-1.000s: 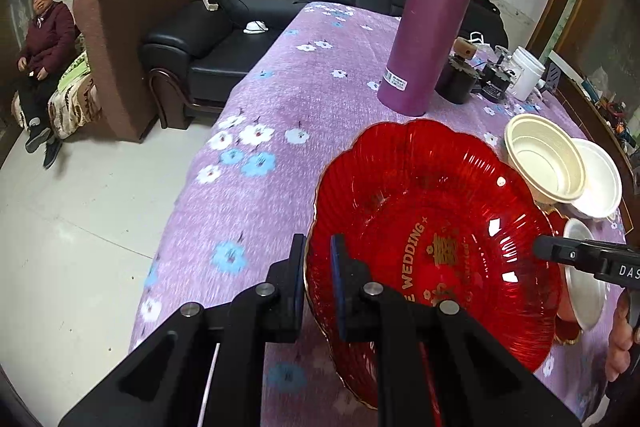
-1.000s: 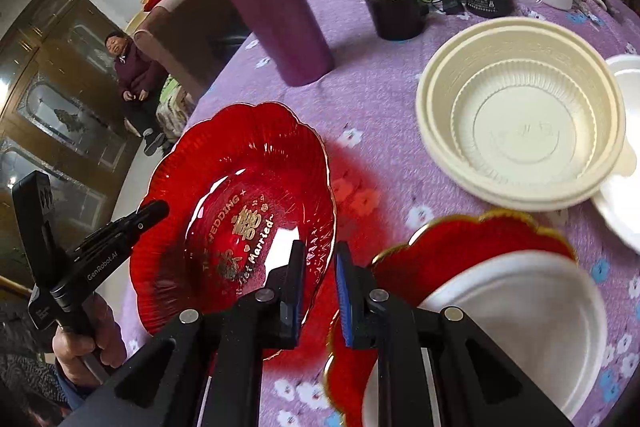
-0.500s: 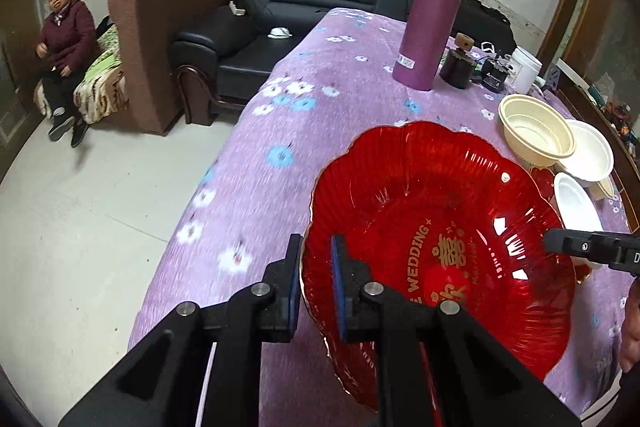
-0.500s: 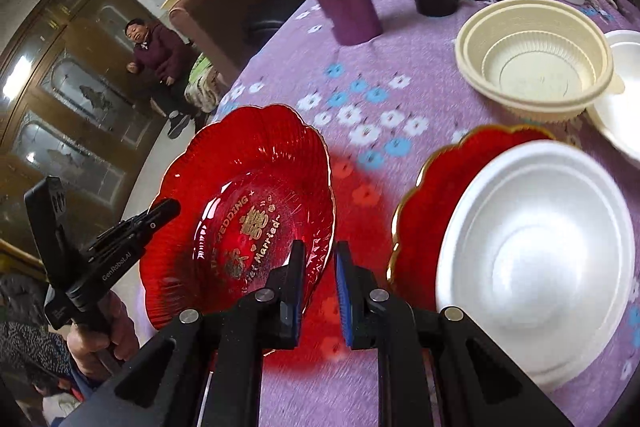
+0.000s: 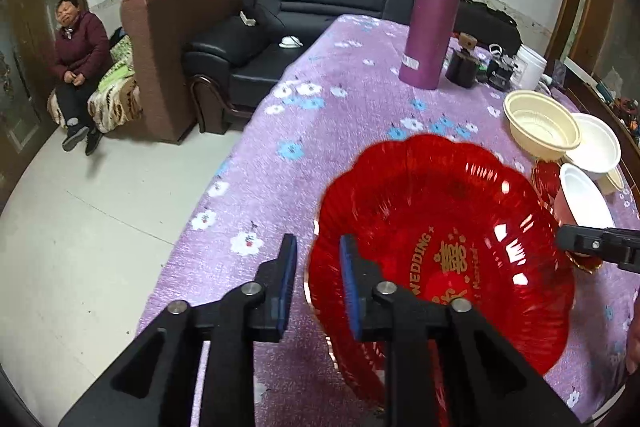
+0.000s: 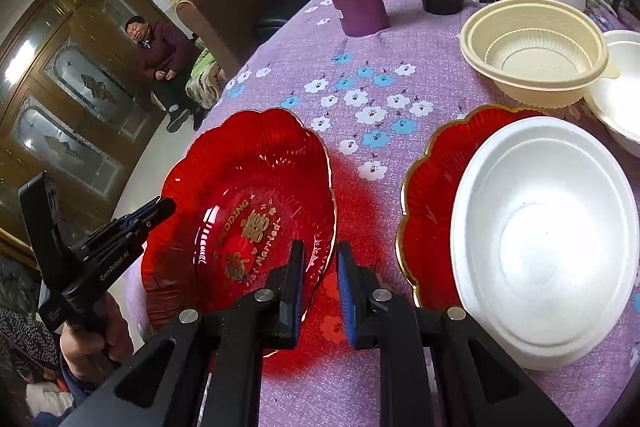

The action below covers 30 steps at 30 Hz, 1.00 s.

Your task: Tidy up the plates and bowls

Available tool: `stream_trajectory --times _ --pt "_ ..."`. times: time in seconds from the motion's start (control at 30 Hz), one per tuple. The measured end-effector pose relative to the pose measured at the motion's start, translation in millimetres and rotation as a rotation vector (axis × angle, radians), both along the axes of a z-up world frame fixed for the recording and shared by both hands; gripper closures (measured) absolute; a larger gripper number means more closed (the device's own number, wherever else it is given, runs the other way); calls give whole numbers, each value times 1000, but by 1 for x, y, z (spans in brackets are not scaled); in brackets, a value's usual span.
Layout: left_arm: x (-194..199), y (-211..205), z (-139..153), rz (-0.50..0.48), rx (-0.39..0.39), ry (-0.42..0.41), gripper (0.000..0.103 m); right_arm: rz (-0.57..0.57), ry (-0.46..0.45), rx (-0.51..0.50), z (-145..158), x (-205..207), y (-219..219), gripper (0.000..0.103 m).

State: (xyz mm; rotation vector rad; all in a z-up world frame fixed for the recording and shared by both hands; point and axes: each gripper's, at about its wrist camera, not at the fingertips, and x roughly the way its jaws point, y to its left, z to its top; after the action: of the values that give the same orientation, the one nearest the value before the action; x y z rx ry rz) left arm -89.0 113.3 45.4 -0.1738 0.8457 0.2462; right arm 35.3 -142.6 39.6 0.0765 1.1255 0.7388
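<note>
Left gripper (image 5: 318,281) opening — its jaws straddle the red plate (image 5: 440,247) rim, pads apart.

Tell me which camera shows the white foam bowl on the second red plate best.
The right wrist view: the white foam bowl fills its right side, sitting on the second red plate. The left wrist view shows it small at the far edge, partly cut off.

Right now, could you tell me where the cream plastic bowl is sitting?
In the right wrist view the cream plastic bowl sits upper right on the purple tablecloth, overlapping a white bowl on its right, beyond the red plate carrying the white foam bowl.
</note>
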Motion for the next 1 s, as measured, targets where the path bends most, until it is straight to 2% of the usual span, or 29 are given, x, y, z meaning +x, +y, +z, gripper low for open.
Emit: stream_trajectory --times 0.17,0.23,0.33,0.43,0.57,0.67,0.8,0.87,0.93,1.0 --pt "-7 -4 18 14 27 -39 78 -19 -41 80 20 -9 -30 84" --pt "-9 -11 26 -1 23 -56 77 -50 -88 113 34 -15 -52 84" --pt "-7 -32 39 -61 10 -75 70 -132 -134 144 48 -17 -90 84" --pt "5 -60 48 -161 -47 -81 66 -245 -148 159 52 -11 -138 84" --pt "41 -105 49 -280 -132 -25 66 -346 -124 140 39 2 -173 84" --pt "73 -143 42 -344 -133 19 66 -372 -73 153 24 15 -185 85" --pt "113 -173 21 -357 -133 99 66 -375 -37 155 7 25 -188 85" --pt "123 -180 12 -334 -117 123 66 -366 -20 156 0 31 -186 85" --pt "134 -190 4 -358 -103 143 66 -359 -15 163 -4 37 -180 85" --pt "139 -197 -1 -359 -97 158 71 -349 -31 149 -4 39 -176 85"
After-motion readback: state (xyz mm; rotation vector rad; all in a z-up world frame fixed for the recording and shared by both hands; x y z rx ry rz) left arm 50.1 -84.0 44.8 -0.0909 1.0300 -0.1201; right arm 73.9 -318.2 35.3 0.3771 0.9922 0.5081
